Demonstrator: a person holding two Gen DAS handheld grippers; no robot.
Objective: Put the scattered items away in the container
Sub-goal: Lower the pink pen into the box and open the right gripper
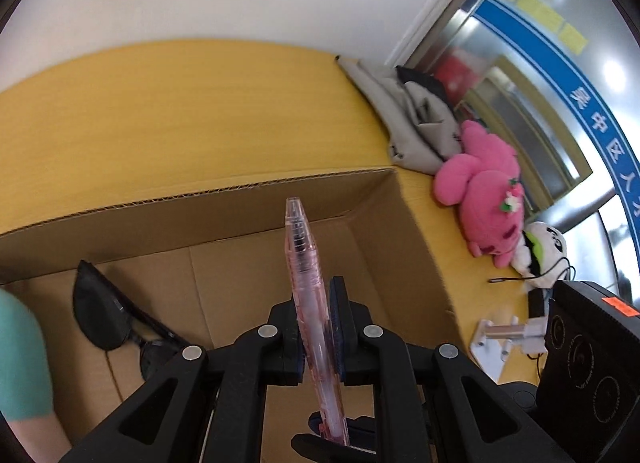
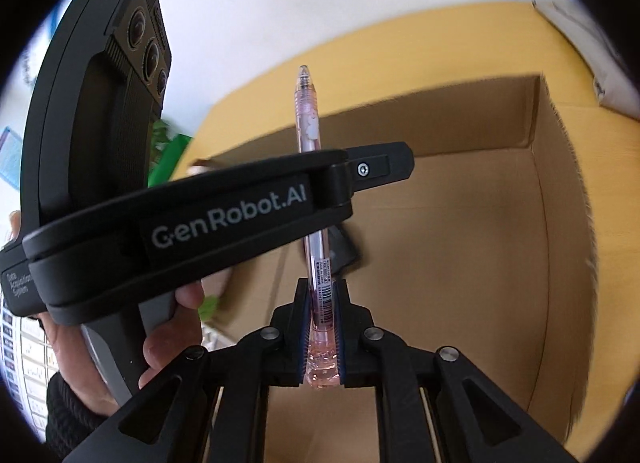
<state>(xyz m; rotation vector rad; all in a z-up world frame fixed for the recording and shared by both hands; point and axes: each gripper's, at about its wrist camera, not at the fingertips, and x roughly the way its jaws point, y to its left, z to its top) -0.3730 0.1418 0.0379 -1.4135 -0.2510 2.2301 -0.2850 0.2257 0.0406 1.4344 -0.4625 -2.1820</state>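
the left gripper [image 1: 318,327] was closed on a translucent pink pen [image 1: 306,275], its dark pads pressed against either side of the barrel. the pen stood nearly upright between the fingers, its capped end pointing away from the camera and its lower end passing down behind the gripper linkage. in the right wrist view the right gripper [image 2: 323,327] was likewise closed on the pink pen [image 2: 310,131], gripping the rounded lower end, with a barcode label visible on the barrel just above the pads. the left gripper [image 2: 384,167] crossed that view from the left, marked "genrobot.ai", and one finger lay across the pen at mid-barrel. the person's left hand [image 2: 132,339] held its handle.

the pen was held above the open cardboard box [image 1: 372,199], which rested on a yellow wooden table [image 1: 180,103]. the same cardboard box [image 2: 536,111] filled most of the right wrist view. a pair of black sunglasses [image 1: 116,319] lay on the box floor at the left, beside a teal object [image 1: 20,355] at the frame edge that could not be identified.

outside the box, on the table to the right, lay a grey folded cloth item [image 1: 416,119], a pink plush toy [image 1: 488,191] and a white plush toy with black and green markings [image 1: 544,255], the two toys touching. the right gripper's body [image 1: 588,363] showed at the lower right.
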